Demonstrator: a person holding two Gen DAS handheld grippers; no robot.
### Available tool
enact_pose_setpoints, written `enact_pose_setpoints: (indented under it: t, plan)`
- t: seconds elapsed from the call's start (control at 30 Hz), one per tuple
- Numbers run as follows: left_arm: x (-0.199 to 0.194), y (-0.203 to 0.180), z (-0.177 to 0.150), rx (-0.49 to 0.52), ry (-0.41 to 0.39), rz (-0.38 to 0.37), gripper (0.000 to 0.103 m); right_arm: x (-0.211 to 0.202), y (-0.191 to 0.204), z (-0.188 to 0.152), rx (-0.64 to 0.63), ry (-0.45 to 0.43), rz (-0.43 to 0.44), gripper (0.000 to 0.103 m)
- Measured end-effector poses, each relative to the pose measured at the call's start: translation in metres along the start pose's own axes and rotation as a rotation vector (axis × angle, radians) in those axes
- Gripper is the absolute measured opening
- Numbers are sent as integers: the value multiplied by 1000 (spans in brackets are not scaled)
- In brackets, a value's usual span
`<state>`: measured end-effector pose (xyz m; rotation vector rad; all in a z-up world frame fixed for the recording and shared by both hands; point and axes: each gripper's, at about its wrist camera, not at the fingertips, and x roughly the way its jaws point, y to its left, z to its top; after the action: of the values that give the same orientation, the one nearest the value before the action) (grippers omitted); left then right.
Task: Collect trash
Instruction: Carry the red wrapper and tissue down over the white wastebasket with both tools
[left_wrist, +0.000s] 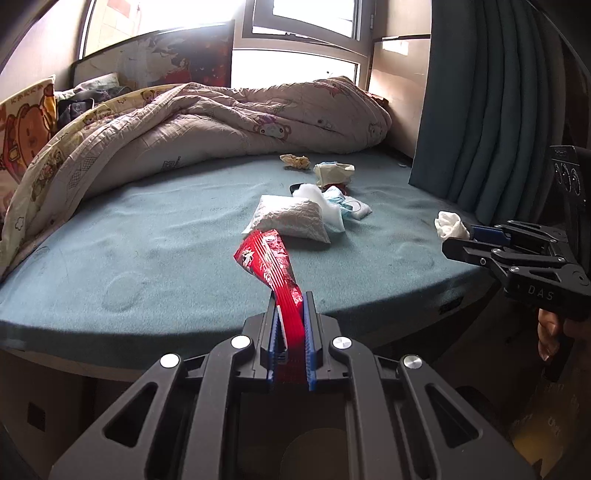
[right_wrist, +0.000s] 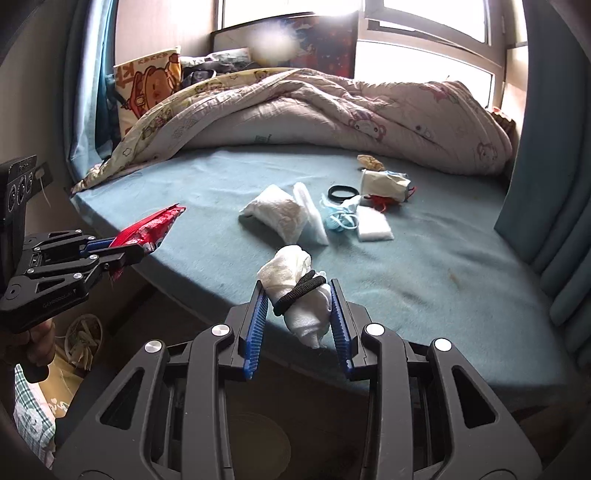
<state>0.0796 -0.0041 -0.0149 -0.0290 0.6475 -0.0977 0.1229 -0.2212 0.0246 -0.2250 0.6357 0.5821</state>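
Observation:
My left gripper (left_wrist: 291, 306) is shut on a red snack wrapper (left_wrist: 269, 264), which sticks out ahead over the near edge of the teal mattress (left_wrist: 166, 229). In the right wrist view that gripper (right_wrist: 138, 251) shows at the left with the same red wrapper (right_wrist: 151, 227). My right gripper (right_wrist: 297, 291) is shut on a white tissue wad (right_wrist: 295, 291) bound by a black hair tie (right_wrist: 301, 291). From the left wrist view it (left_wrist: 452, 240) appears at the right edge with the white wad (left_wrist: 450, 223). More trash lies mid-mattress: a white padded pouch (left_wrist: 291, 218), a blue face mask (right_wrist: 340, 218), a crumpled paper cup (right_wrist: 384, 182).
A rumpled quilt (left_wrist: 221, 125) covers the far half of the bed under a bright window. A cartoon pillow (right_wrist: 147, 88) leans at the head. Teal curtains (left_wrist: 480, 103) hang by the right side. A bin with paper scraps (right_wrist: 83, 341) stands on the floor below the left gripper. A black ring (right_wrist: 341, 192) lies on the mattress.

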Motion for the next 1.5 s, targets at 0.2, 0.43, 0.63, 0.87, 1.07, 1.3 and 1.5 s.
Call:
enact_pose_setpoints:
  t: [0.2,0.43,0.63,0.87,1.07,1.3,1.5]
  plan:
    - [-16,-5,-53,-15,35,-8,10,-16,34,-35,-33,12,40,30]
    - [-14,-9,-113,-67,52,-34,10,-22,63,-80,-44,23,88,31]
    - [-11,-14,-153,-93,73,-47,10,-17,75,-121,-21,52,124,31]
    - [8,-23,-199,-105,184,-63,10,4,80,-179,6,142,142,31]
    - [28,-34,-235,-110,307,-77,10,28,86,-225,6,246,144,31]
    - [67,-37,-265,-117,423,-72,10,69,84,-257,28,348,134,31]
    - [105,-38,-282,-124,495,-66,10,108,78,-283,85,421,127,31]
